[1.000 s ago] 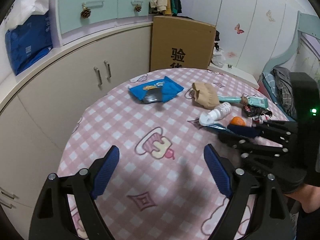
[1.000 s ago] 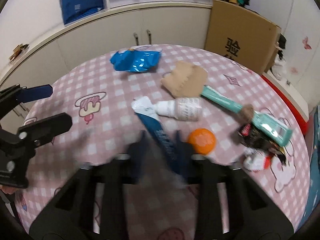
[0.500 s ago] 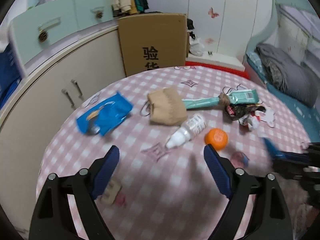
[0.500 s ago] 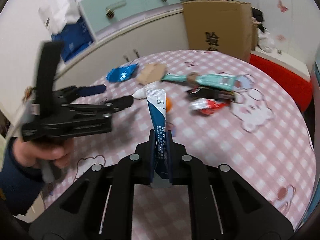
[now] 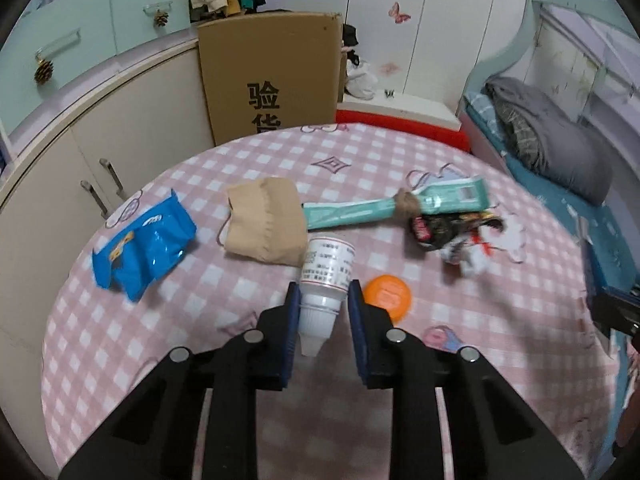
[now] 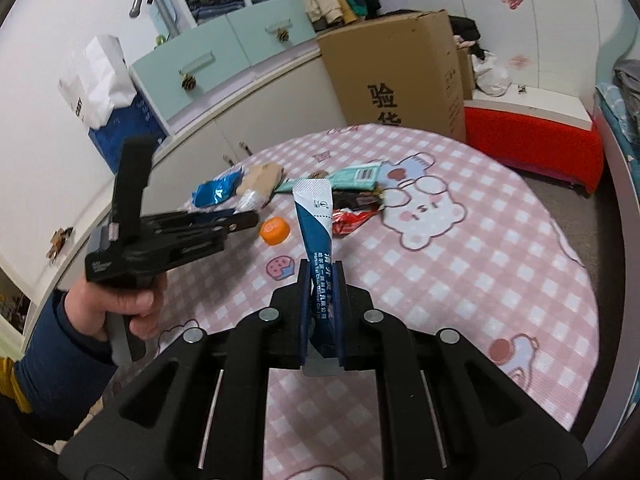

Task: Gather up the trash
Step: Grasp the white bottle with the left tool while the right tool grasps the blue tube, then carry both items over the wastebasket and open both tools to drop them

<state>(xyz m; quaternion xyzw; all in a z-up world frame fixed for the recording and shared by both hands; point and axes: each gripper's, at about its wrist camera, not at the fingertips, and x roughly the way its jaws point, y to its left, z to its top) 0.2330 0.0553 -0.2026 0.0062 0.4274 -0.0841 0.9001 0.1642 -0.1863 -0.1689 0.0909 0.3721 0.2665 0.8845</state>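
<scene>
Black tongs [image 5: 320, 300], blue pads [image 5: 291, 320], navy sleeve [image 6: 60, 364].

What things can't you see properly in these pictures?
- Left wrist view: whether the left claw really squeezes the small white plastic bottle sitting between its pads; contact isn't clear.
- Left wrist view: the black and red crumpled wrappers are blurred, so their print is unreadable.
- Right wrist view: the bottom end of the blue and white sachet is hidden inside the right claw.
- Right wrist view: the white bottle's lower part is hidden behind the left claw.

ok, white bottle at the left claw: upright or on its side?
On its side. The white bottle lies flat on the checked tablecloth, nozzle toward the camera, between the left claw pads.
</scene>
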